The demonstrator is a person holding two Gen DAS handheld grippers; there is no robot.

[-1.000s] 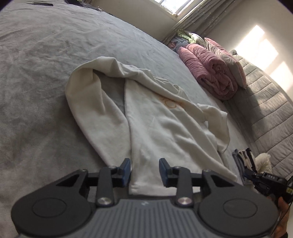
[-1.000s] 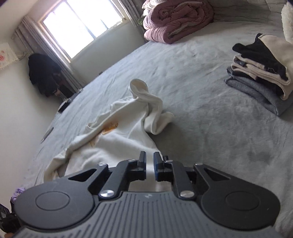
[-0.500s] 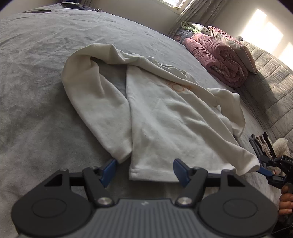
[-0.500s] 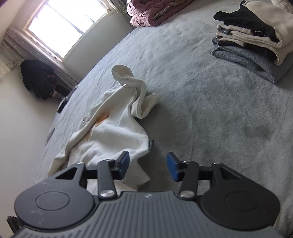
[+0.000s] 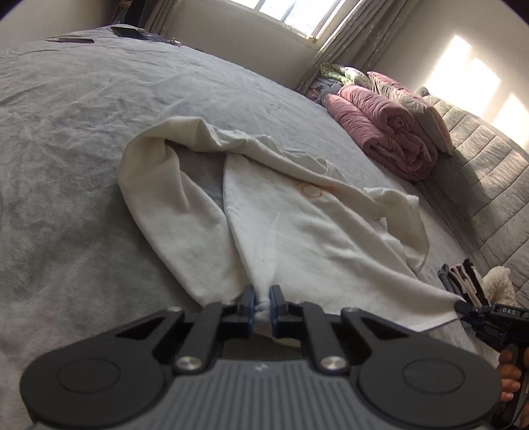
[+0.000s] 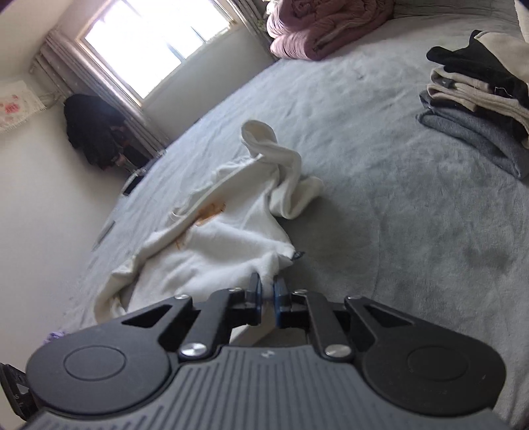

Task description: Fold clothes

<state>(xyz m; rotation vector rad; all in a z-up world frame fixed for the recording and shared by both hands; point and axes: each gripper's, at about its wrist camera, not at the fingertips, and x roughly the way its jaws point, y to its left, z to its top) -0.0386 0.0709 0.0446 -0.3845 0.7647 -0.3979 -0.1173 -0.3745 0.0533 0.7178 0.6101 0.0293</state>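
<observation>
A cream long-sleeved top (image 5: 297, 228) with an orange print lies spread on the grey bed, its left sleeve looped beside the body. My left gripper (image 5: 262, 299) is shut on the near hem at the left corner. My right gripper (image 6: 267, 292) is shut on the hem at the right corner, where the top (image 6: 224, 251) bunches; it also shows at the right edge of the left wrist view (image 5: 463, 309), pinching the hem. The right sleeve (image 6: 284, 172) lies twisted beyond.
A stack of folded clothes (image 6: 482, 99) sits on the bed at the right. Rolled pink bedding (image 5: 383, 129) and pillows lie by the quilted headboard (image 5: 489, 185). Phones or flat items (image 5: 129, 32) lie at the far bed edge. A dark garment (image 6: 96, 129) hangs by the window.
Both grippers were open half a second ago and have closed on the hem corners. The hem is now pinched and slightly gathered at each grip.
</observation>
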